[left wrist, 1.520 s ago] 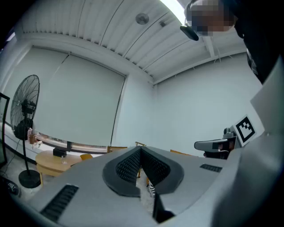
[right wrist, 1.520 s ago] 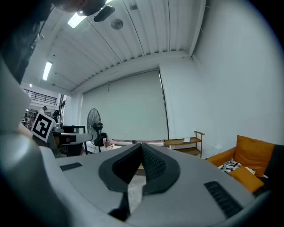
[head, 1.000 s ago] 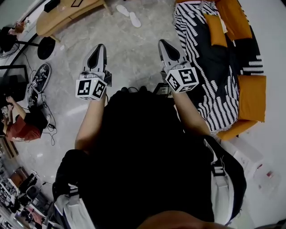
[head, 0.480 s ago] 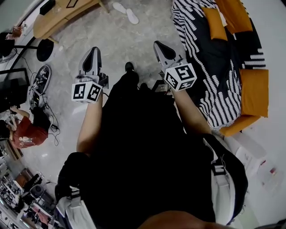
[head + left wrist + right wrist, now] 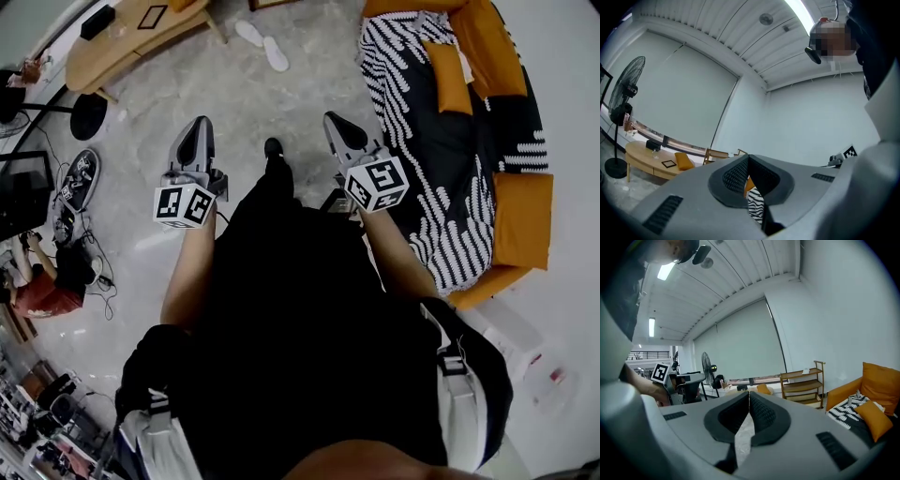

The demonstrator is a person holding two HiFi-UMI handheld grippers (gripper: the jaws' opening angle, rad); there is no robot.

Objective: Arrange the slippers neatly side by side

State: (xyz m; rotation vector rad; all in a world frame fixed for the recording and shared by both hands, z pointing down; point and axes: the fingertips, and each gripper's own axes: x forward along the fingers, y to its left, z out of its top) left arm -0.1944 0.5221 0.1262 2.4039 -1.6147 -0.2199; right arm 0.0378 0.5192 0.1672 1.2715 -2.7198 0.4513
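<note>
Two white slippers [image 5: 276,53] lie on the floor far ahead in head view, near the table [image 5: 122,42], staggered and not level. The left gripper [image 5: 197,136] and right gripper [image 5: 337,127] are out front, well apart from them. Left gripper view: jaws together, empty, aimed up at the wall. Right gripper view: jaws together, empty, no slippers visible. Best approach, probably: walk close, lower both, open the jaws before reaching, pinch one slipper's edge, slide it level beside the other.

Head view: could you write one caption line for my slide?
Person holds the left gripper and right gripper shut and empty; two white slippers lie ahead on the floor.
</note>
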